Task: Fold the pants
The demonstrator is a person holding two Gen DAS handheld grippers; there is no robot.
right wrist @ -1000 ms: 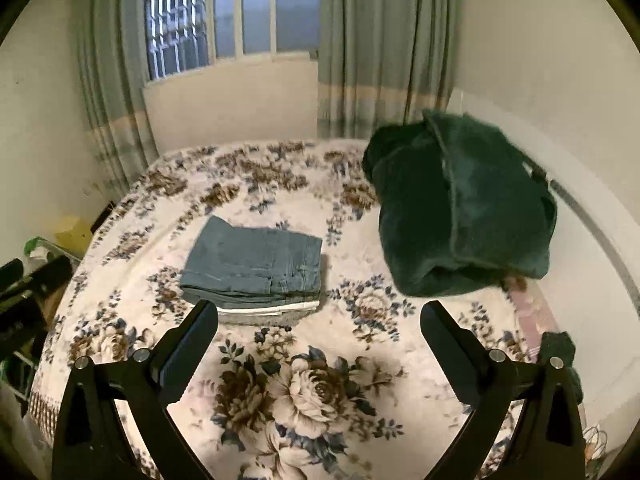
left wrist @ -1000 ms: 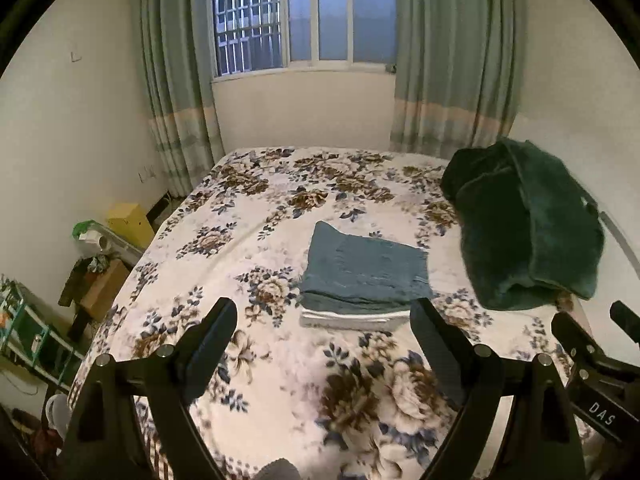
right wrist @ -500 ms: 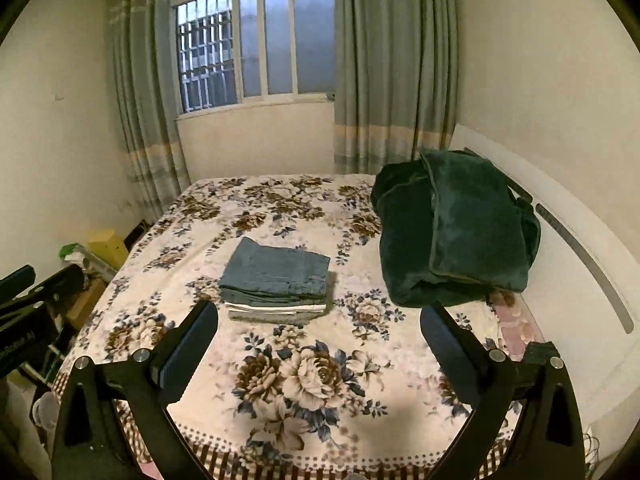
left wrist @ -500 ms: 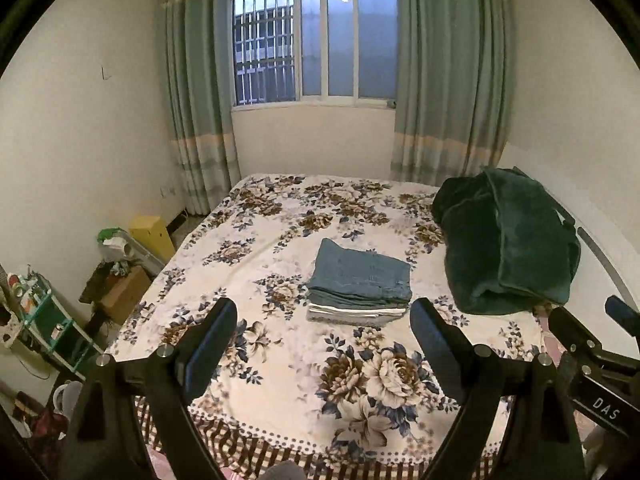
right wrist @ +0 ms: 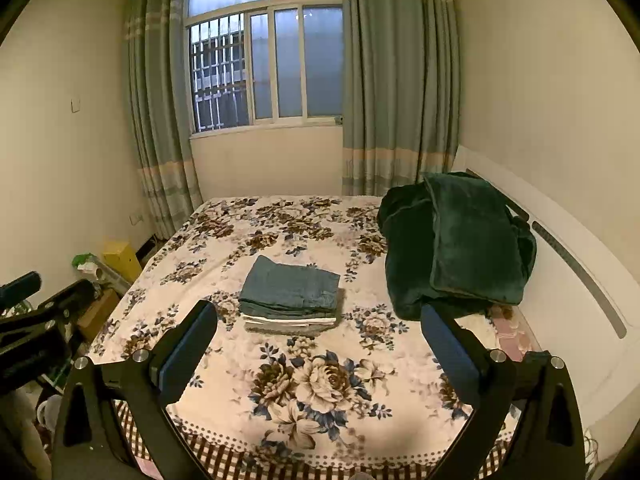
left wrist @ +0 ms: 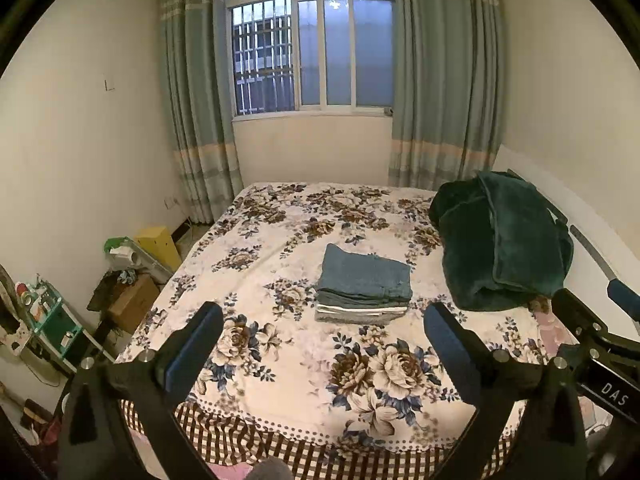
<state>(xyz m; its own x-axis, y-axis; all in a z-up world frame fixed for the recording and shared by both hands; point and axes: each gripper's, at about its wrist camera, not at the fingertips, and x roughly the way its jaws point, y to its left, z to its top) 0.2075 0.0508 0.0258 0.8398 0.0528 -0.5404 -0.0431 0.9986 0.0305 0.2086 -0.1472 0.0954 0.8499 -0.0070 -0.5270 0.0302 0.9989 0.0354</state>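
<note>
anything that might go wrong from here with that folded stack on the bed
The folded pants sit on top of lighter folded items; their top layers look slightly offset, so a bump could slide them apart. The green blanket is heaped close by and could slump toward the stack. Both the left gripper and right gripper are open and away from the stack, so nothing steadies it.

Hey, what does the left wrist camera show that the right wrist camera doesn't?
Only the left wrist view shows the green shelf unit on the floor at far left, and the right gripper's body at its right edge. Only the right wrist view shows the left gripper's body at its left edge. Both share the folded pants stacked on the floral bedspread, the dark green blanket, the window, and each camera's own open, empty gripper: left gripper, right gripper.
</note>
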